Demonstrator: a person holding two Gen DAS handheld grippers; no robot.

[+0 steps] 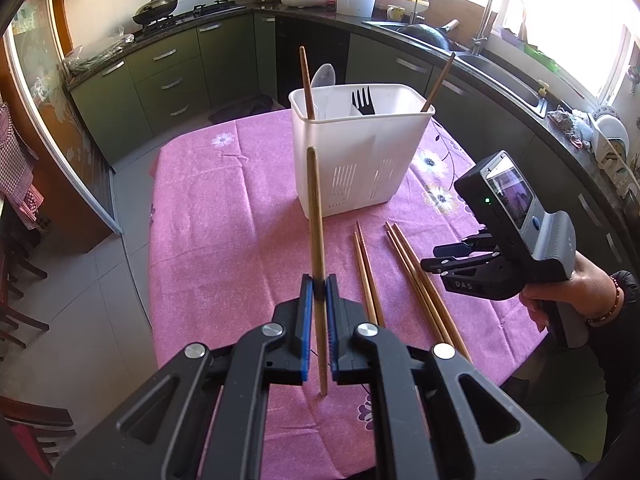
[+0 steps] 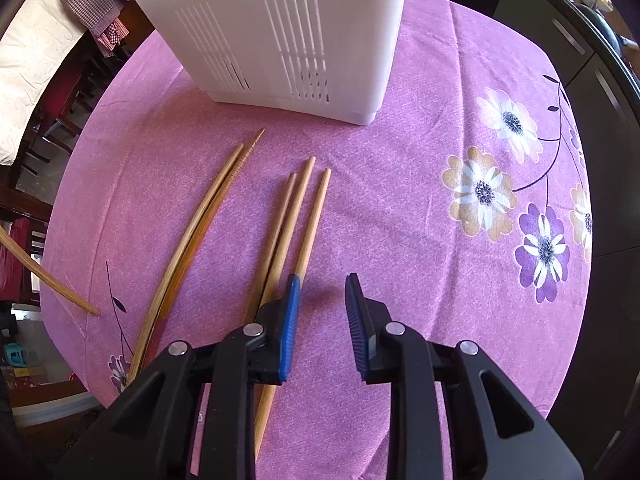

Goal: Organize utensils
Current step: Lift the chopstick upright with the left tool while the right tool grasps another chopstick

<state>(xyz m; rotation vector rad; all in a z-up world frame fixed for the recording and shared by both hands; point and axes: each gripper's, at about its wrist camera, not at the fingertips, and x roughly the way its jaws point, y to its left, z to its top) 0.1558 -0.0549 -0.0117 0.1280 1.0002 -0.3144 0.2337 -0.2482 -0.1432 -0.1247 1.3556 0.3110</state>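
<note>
My left gripper (image 1: 319,285) is shut on a single wooden chopstick (image 1: 316,216), held nearly upright above the pink cloth. Beyond it stands the white utensil holder (image 1: 360,160) with two chopsticks, a black fork (image 1: 362,102) and a pale spoon inside. Several loose chopsticks (image 1: 412,272) lie on the cloth to the right. My right gripper (image 2: 322,304) points down over the cloth, open, nothing between its blue pads. Its left finger (image 2: 290,320) sits over the rightmost chopstick (image 2: 310,224) of a group of three. Two curved-looking chopsticks (image 2: 192,240) lie further left.
The table (image 2: 420,184) wears a pink flowered cloth. The holder's slotted wall (image 2: 280,40) stands close ahead in the right wrist view. Kitchen counters, a sink (image 1: 492,64) and green cabinets ring the table. A person's hand (image 1: 560,296) holds the right gripper. Chairs stand at the left.
</note>
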